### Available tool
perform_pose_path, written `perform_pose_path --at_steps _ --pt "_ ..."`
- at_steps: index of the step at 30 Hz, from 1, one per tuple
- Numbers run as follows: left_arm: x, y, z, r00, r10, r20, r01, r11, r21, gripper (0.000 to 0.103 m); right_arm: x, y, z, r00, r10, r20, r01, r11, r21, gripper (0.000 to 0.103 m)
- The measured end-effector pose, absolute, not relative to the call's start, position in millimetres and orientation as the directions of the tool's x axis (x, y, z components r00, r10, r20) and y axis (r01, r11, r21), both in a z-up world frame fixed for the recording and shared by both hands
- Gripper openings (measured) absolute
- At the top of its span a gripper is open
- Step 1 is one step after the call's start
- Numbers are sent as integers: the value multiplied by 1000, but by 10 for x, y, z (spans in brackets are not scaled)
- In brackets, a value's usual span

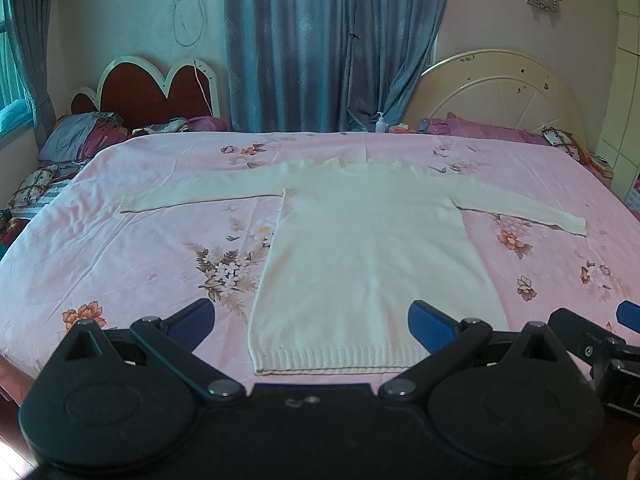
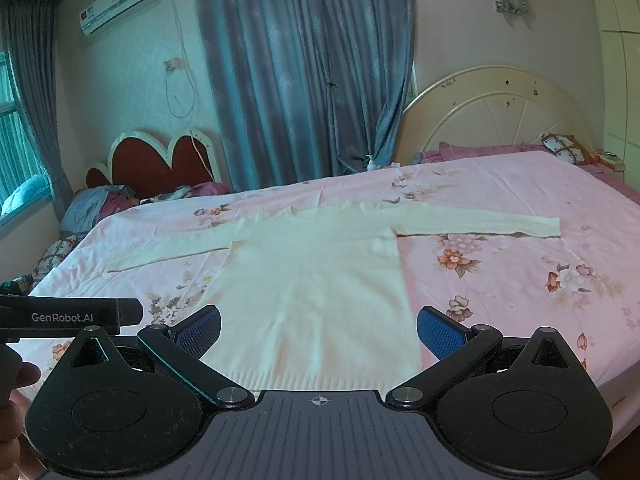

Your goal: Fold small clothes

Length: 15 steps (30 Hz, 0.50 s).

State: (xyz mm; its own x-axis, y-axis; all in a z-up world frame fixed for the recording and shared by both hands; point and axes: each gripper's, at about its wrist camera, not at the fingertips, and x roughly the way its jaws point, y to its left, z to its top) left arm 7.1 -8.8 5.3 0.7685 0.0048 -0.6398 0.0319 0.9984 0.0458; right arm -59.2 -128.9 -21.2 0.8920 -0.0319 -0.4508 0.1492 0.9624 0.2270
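Sweater first: cream knitted long-sleeved sweater lies flat, face-up, on pink floral bedsheet, straight ahead of both grippers, ribbed hem nearest, collar farthest. Both sleeves are spread out to either side, roughly at right angles to the body. No fold in it yet, so by my reading the task is at its start: approach stage, nothing grasped.

Left gripper hovers over the hem, jaws spread as wide as they go, blue pads either side of the hem w/ nothing between them. Right gripper is just beside it, likewise wide and empty, aimed at the same hem end. It shows at the right edge of the left wrist view.

Next move prob. calls for each gripper to go out to a sleeve on its own side, near the cuff, pinch thin knit w/o catching the sheet below, then bring the sleeve across the body. Knit is soft & stretchy, so low, even lifts should keep it from bunching.
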Motion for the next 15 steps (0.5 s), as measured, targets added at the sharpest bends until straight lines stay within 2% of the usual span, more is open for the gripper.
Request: perform_pose_path --at_steps 15 --pt "89 -78 66 771 5 -637 32 998 46 102 -565 -1276 -262 892 -36 -450 152 962 226 103"
